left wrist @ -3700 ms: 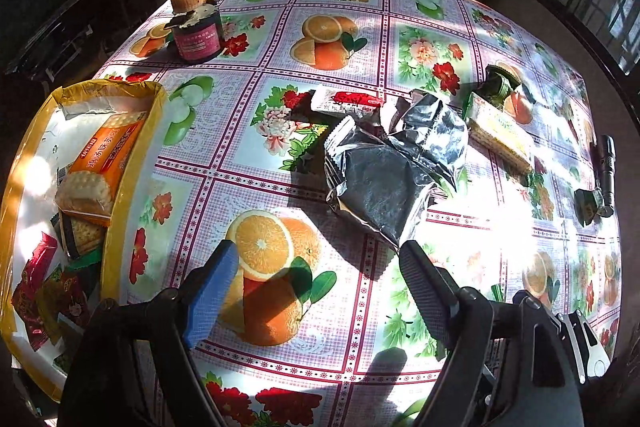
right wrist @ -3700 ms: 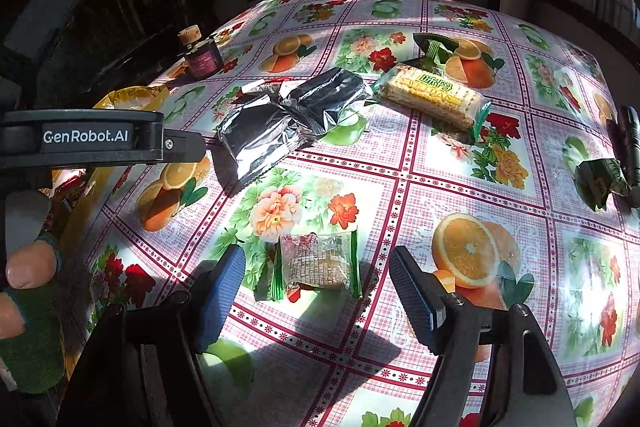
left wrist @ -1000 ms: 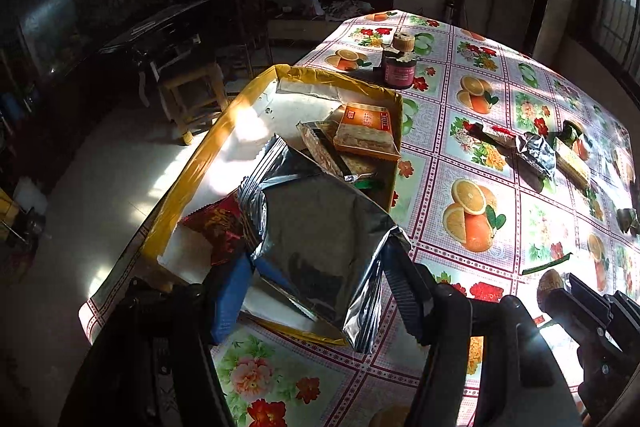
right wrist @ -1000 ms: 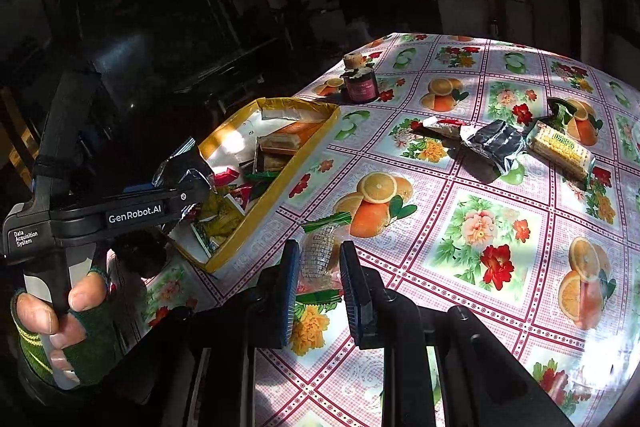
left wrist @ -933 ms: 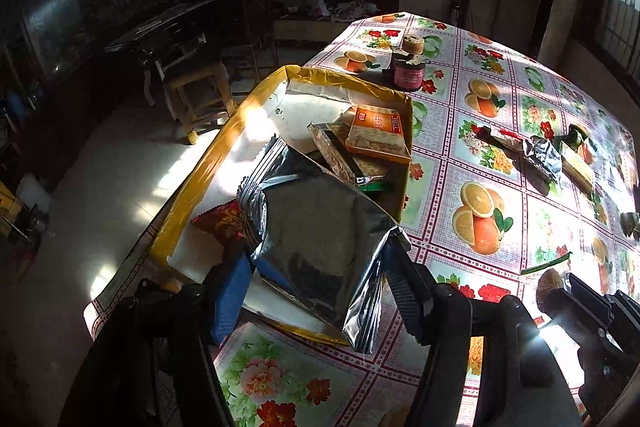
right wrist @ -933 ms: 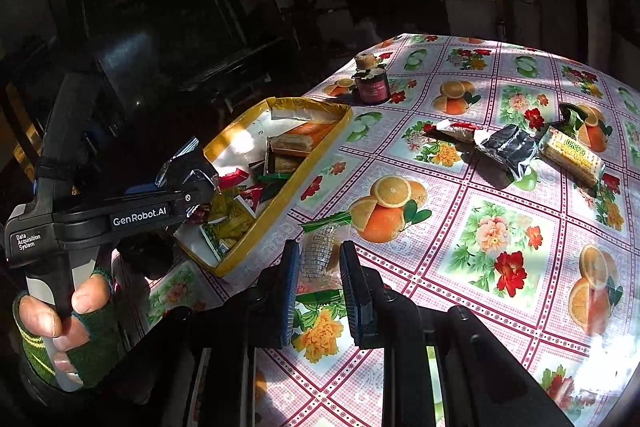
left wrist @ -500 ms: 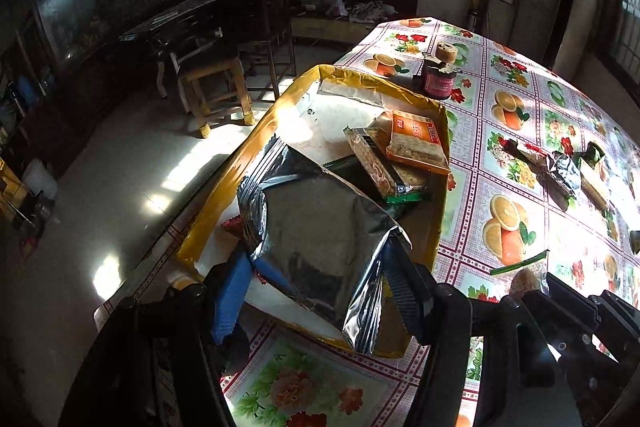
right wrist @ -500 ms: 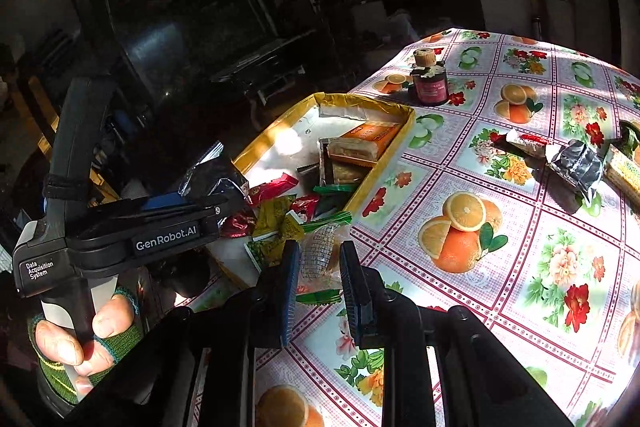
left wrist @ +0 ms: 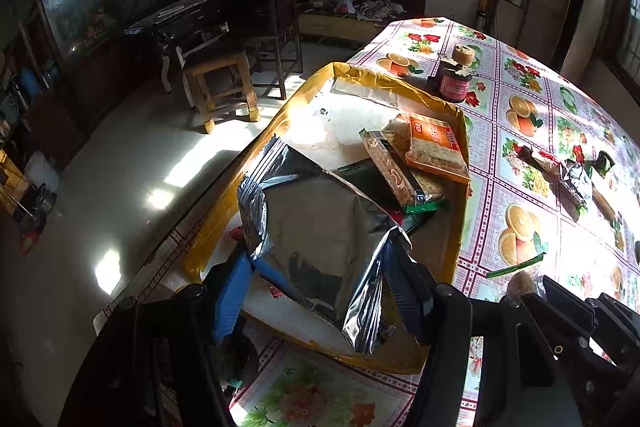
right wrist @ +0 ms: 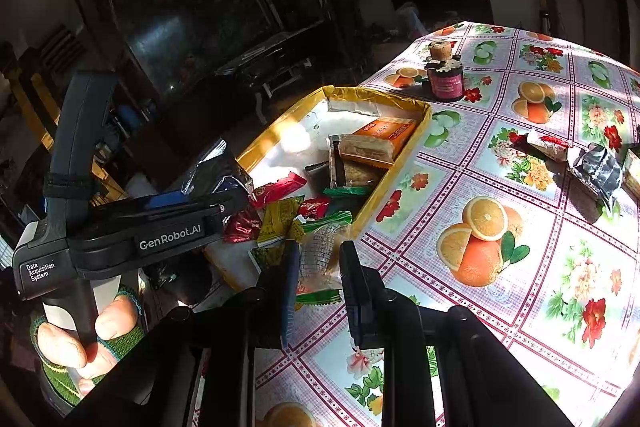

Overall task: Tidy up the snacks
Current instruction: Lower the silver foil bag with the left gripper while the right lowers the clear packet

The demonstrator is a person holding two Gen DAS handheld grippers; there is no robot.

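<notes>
My left gripper is shut on a large silver foil snack bag and holds it above the near end of the yellow box. The box holds an orange cracker pack, a biscuit sleeve and small red and green packets. My right gripper is shut on a clear wrapped snack with green ends, just over the box's near right rim. The left gripper also shows in the right wrist view.
A dark red jar with a cork lid stands beyond the box. A crumpled silver wrapper and a red and white packet lie on the fruit-pattern tablecloth at the right. The table edge runs left of the box, a wooden stool beyond.
Both grippers have moved left toward the box with their snacks. The right gripper's snack now hangs at the box rim instead of over the tablecloth.
</notes>
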